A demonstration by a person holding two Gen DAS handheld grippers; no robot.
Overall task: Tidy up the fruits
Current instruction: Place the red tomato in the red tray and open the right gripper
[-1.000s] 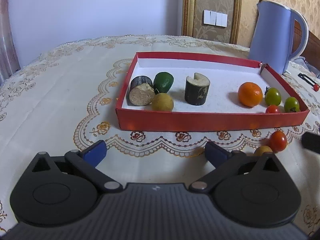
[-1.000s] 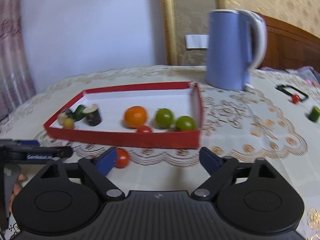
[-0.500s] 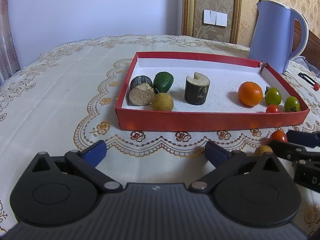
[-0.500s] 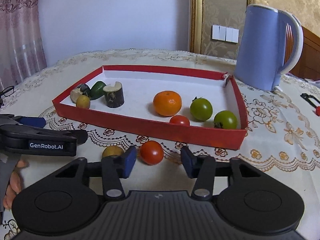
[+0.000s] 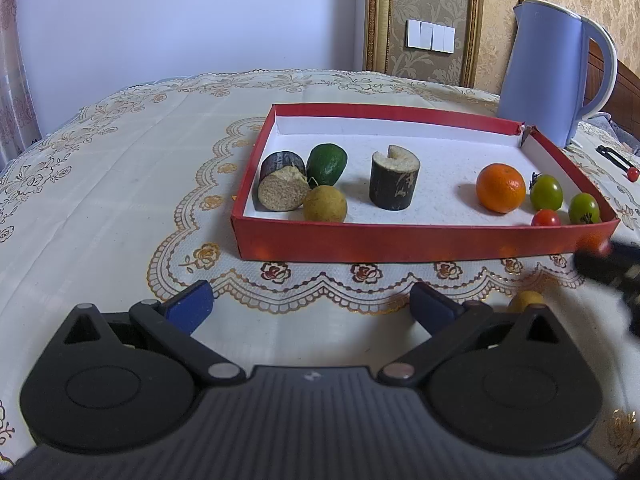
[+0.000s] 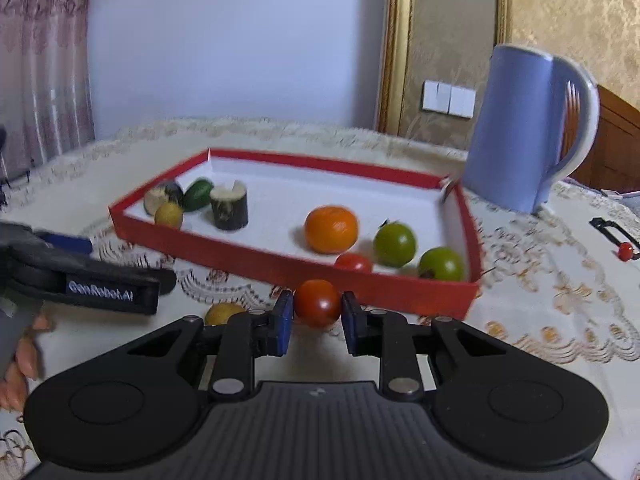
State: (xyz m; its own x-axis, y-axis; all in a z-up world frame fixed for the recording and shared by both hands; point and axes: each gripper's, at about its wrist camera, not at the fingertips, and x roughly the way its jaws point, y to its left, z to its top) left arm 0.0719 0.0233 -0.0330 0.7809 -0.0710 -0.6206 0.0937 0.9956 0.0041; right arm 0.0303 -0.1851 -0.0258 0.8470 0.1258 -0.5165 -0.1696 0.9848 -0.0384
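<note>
A red box on the table holds an orange, two green tomatoes, a small red tomato, a green fruit, a yellow fruit and two dark cane pieces. My right gripper is shut on a red tomato, lifted in front of the box. A yellow fruit lies on the cloth beside it. My left gripper is open and empty before the box.
A blue kettle stands behind the box's right corner. A small red and black item lies on the cloth at far right. The left gripper's body shows at the left of the right wrist view.
My right gripper closed on the red tomato and raised it off the cloth toward the box. My left gripper stayed still and open.
</note>
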